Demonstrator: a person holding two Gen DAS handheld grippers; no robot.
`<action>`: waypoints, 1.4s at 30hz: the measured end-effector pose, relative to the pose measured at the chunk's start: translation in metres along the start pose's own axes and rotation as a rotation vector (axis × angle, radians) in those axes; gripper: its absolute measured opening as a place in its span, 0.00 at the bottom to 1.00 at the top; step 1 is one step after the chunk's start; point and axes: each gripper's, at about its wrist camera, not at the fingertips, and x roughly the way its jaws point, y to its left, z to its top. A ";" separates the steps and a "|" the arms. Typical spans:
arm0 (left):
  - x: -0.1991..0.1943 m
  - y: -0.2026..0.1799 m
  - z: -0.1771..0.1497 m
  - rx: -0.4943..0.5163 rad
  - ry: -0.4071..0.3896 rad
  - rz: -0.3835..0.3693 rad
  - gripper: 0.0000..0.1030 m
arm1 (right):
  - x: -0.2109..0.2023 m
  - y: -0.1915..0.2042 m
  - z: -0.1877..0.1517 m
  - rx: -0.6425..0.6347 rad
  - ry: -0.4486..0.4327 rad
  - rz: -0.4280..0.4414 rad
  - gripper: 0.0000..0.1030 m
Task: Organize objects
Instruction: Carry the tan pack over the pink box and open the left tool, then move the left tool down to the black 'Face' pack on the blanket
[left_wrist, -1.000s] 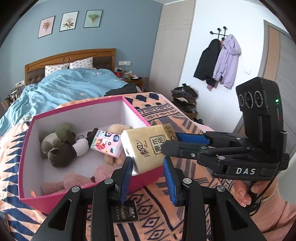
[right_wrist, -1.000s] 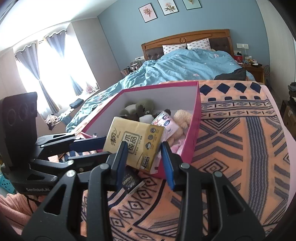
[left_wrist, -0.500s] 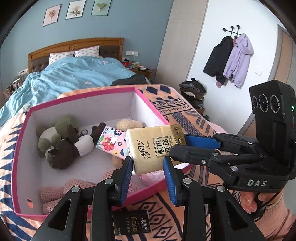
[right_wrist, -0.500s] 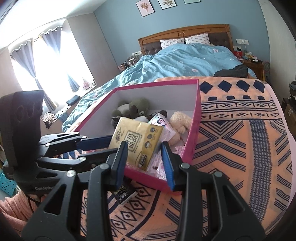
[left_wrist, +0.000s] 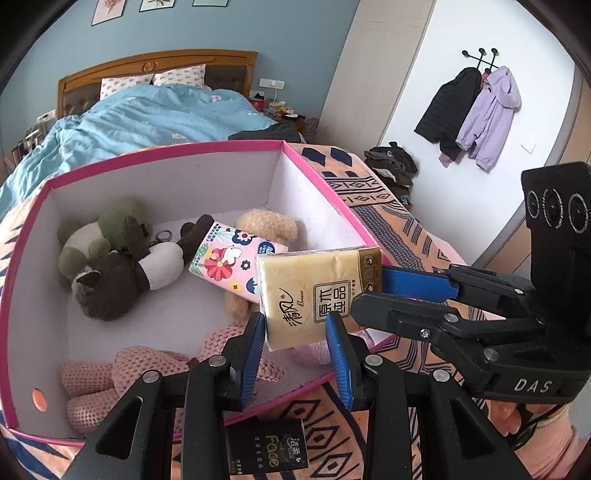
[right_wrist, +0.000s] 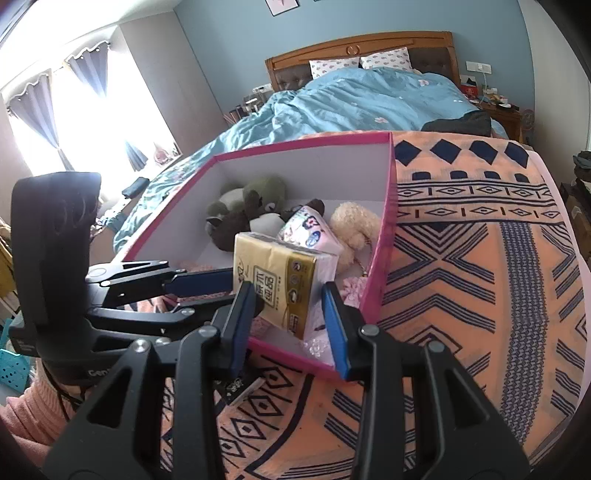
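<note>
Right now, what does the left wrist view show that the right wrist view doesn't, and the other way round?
Only the left wrist view shows two coats hanging on wall hooks. Only the right wrist view shows the bright curtained window. Both show the left gripper and right gripper closed on the yellow tissue pack over the pink box. Both also show the plush toys and floral packet inside it, and the bed behind.
</note>
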 end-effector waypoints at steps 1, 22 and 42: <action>0.001 0.000 0.000 -0.002 0.001 0.009 0.32 | 0.000 0.001 0.000 -0.003 0.000 -0.005 0.40; -0.087 -0.004 -0.061 0.135 -0.212 0.142 0.68 | -0.043 0.031 -0.037 -0.098 -0.107 0.120 0.50; -0.015 0.033 -0.106 0.017 0.048 0.064 0.59 | 0.041 0.036 -0.085 -0.031 0.159 0.102 0.56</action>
